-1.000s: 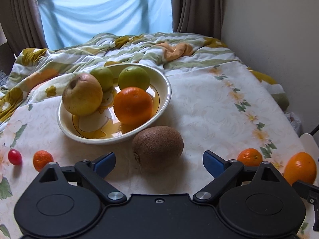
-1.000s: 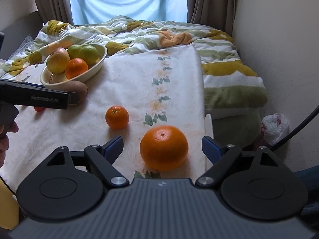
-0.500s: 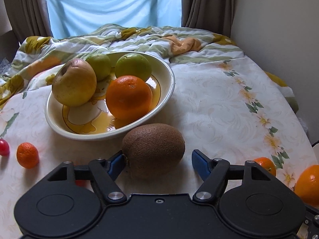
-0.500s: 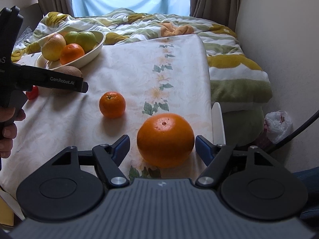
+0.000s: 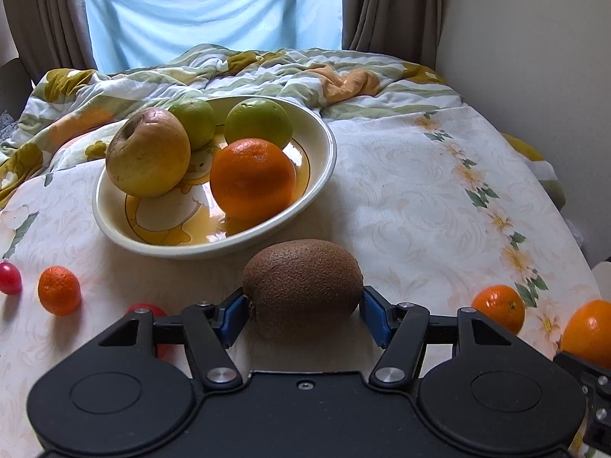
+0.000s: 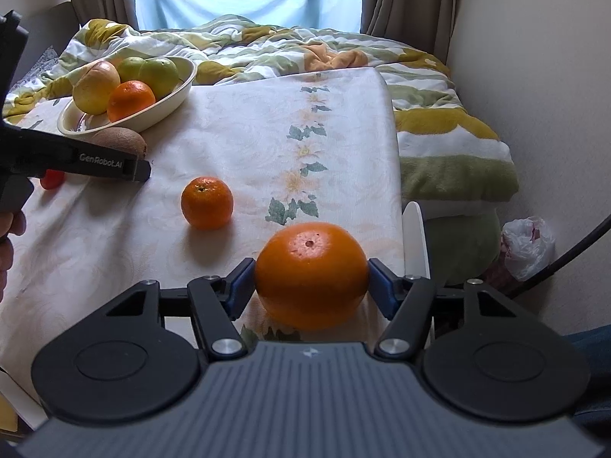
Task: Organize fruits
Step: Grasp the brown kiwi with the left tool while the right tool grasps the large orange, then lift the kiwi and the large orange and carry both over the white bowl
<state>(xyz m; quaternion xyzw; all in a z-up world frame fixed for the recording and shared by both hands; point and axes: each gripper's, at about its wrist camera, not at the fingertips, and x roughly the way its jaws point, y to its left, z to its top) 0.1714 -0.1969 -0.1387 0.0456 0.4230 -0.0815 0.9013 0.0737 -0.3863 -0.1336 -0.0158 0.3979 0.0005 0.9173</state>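
Note:
A brown kiwi (image 5: 301, 282) lies on the flowered cloth just in front of the cream bowl (image 5: 328, 160). My left gripper (image 5: 303, 301) has it between its jaws, which are closing, and both blue pads touch its ends. A large orange (image 6: 311, 267) near the table's right edge sits between the closing jaws of my right gripper (image 6: 311, 278), with both pads against its sides. The bowl holds an apple (image 5: 149, 152), two green fruits and an orange (image 5: 252, 175).
Loose on the cloth are small mandarins (image 5: 59, 295) (image 6: 207, 202) and red cherry tomatoes (image 5: 9, 278). A rumpled quilt (image 5: 267, 72) lies behind the bowl. The table's edge (image 6: 414, 236) drops off at the right, with a wall and a plastic bag (image 6: 529, 244) beyond.
Both pairs of jaws have come in from wide apart to the sides of their fruit. The left gripper has edged forward around the kiwi, the right around the large orange.

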